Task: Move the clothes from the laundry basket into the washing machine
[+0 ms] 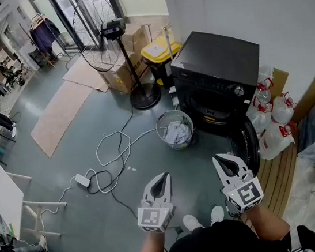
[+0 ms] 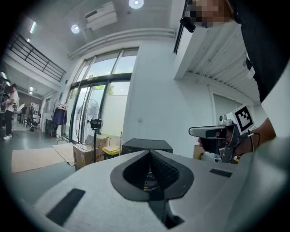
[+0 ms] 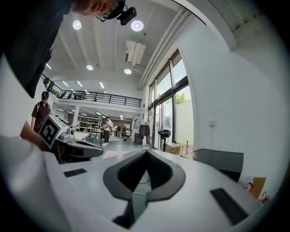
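With the left claw (image 1: 164,180) and right claw (image 1: 224,162) both pressed together and empty, well apart from the clothes (image 1: 177,132) heaped in the laundry basket (image 1: 172,112) beside the washing machine (image 1: 218,61), they should be spread before being lowered onto the pile

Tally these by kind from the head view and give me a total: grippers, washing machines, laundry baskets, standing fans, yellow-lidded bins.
Grippers: 2 (left gripper, right gripper)
Washing machine: 1
Laundry basket: 1
Standing fan: 1
Yellow-lidded bin: 1
Total: 6
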{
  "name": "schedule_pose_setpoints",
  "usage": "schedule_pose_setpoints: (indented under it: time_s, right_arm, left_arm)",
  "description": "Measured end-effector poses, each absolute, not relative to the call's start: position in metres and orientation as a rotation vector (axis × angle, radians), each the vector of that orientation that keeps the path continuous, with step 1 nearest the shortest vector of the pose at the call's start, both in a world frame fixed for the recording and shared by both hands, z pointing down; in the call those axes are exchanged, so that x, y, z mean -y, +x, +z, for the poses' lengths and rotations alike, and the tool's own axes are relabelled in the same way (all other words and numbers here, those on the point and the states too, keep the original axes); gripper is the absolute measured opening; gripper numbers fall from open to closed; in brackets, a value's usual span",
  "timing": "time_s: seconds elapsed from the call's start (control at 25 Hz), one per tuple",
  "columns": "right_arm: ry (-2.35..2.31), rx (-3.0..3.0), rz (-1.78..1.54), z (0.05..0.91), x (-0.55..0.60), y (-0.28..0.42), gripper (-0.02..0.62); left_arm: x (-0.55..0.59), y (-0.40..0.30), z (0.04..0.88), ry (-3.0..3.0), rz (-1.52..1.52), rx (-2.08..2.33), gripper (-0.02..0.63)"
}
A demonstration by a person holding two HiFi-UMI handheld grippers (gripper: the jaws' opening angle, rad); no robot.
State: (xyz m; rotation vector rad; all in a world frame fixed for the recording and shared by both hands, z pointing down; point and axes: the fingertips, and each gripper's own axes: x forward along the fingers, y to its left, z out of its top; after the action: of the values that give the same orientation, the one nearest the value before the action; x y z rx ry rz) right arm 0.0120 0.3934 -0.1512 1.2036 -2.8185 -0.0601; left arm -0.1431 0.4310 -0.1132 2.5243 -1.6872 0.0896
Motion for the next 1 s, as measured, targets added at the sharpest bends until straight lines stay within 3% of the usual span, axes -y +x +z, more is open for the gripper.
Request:
schedule_pose_setpoints:
  time_s: [1.0]
  right_arm:
    - [1.347, 2.812, -0.023, -0.148, -0.391, -0.014, 0.008]
  left_arm:
    - [-0.432, -0.186, -0.107, 2.556, 0.103, 1.660, 0.008]
